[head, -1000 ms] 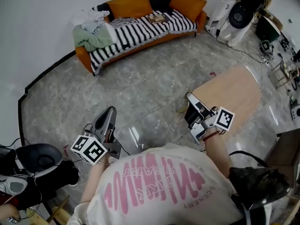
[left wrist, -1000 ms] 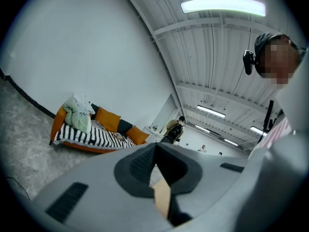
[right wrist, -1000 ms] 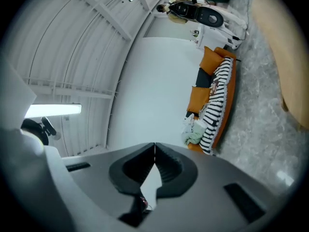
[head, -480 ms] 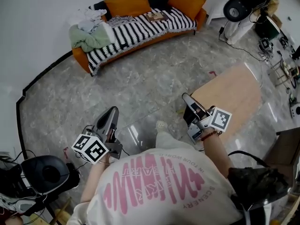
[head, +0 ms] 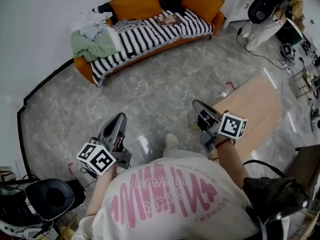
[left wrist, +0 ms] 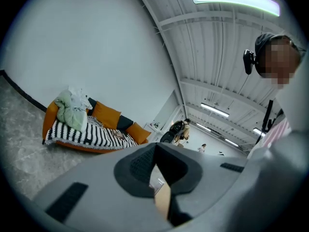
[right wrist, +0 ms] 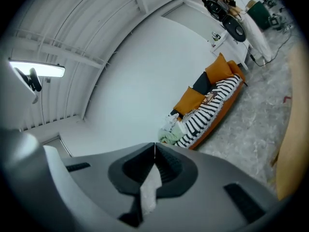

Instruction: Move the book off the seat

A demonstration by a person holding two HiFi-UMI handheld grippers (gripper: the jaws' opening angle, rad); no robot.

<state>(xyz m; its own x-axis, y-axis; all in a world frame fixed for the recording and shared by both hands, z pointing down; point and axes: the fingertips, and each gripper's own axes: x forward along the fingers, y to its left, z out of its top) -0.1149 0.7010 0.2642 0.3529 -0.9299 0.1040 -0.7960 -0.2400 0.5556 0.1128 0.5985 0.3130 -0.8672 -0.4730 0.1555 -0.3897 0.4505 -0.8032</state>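
A brownish book (head: 167, 20) lies flat on the striped sofa seat (head: 145, 35).

Grey floor (head: 150, 94) lies open up to the sofa (head: 150, 46); a wooden table (head: 255, 109) blocks the right side; on the seat a heap of clothes (head: 92, 36) fills the left end — the striped stretch round the book (head: 167, 20) is free, cushions (head: 135, 4) close behind it.

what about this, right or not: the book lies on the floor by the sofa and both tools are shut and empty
Not quite. The head view shows the book lying on the sofa seat instead. The left tool and right tool are shut and empty.
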